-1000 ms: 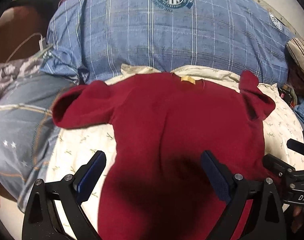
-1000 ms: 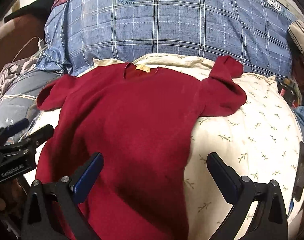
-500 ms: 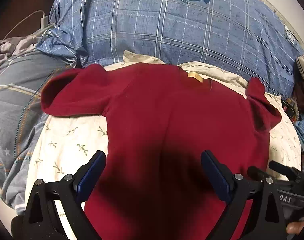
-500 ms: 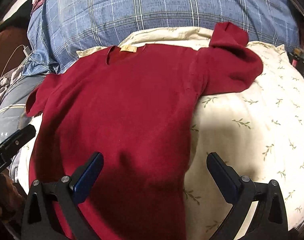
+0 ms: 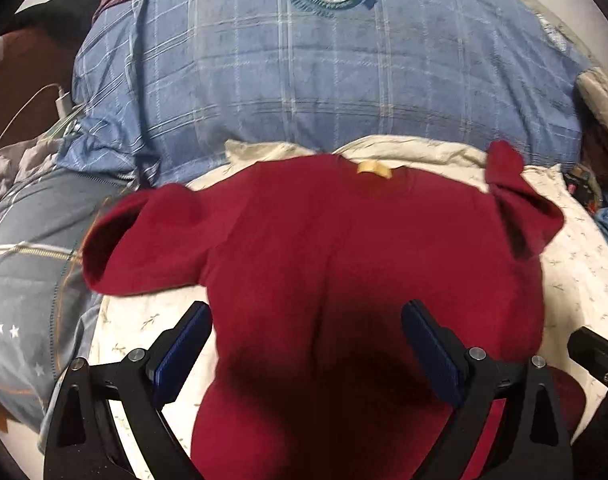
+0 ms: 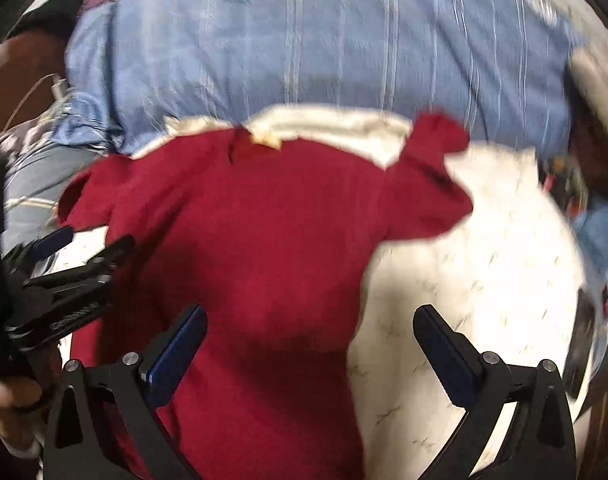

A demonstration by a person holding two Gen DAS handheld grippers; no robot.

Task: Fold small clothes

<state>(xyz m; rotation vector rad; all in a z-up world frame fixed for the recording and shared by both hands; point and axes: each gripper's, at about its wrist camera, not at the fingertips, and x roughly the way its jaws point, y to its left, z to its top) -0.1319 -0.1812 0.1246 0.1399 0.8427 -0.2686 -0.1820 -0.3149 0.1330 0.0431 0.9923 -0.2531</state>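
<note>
Lying flat in front of you, the red shirt [image 5: 344,264] is spread face up on the cream leaf-print sheet [image 5: 576,272], its yellow neck label [image 5: 374,169] pointing toward the blue plaid duvet [image 5: 304,92] beyond it. Your left gripper [image 5: 306,354] hangs over the shirt's lower body with its fingers spread wide and nothing between them. Your right gripper [image 6: 310,354] is likewise spread and empty, straddling the shirt's right side edge, one finger over red cloth and the other over bare sheet. Both short sleeves splay outward, the right one crumpled. The right wrist view is blurred.
</note>
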